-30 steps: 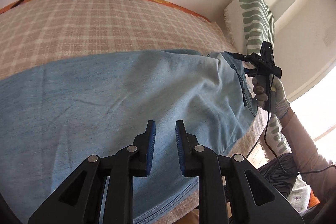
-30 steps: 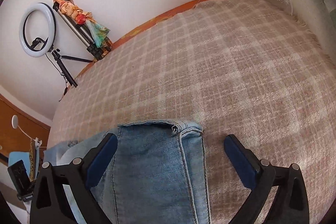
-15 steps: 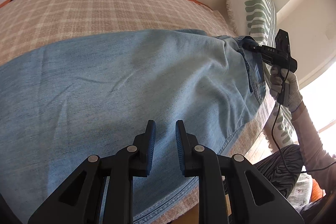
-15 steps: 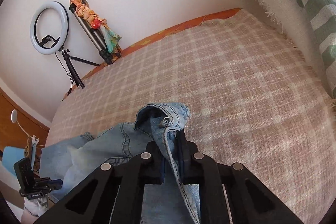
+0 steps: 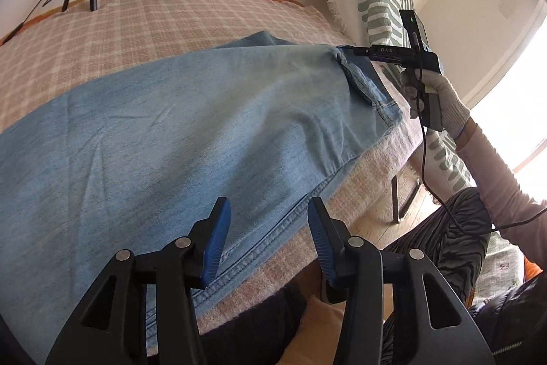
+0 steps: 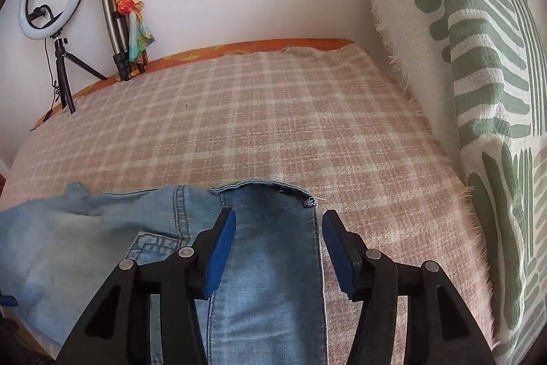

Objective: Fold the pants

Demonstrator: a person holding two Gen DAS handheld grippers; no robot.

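Light-blue denim pants [image 5: 191,125] — spread flat on the checked bedcover [image 5: 171,23].

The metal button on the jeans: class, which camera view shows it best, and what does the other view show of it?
The right wrist view: the button sits in plain sight at the waistband corner, just ahead of the fingers. The left wrist view shows the jeans spread on the blanket, but no button can be made out there.

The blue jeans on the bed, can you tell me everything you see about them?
The jeans are light blue denim, faded paler in places, lying spread flat on the checked blanket. Double stitching runs along the near edge. At the waist end you can see the waistband, a metal button and a stitched back pocket. Soft wrinkles cross the cloth. Nothing grips them: both pairs of fingers stand apart above the denim.
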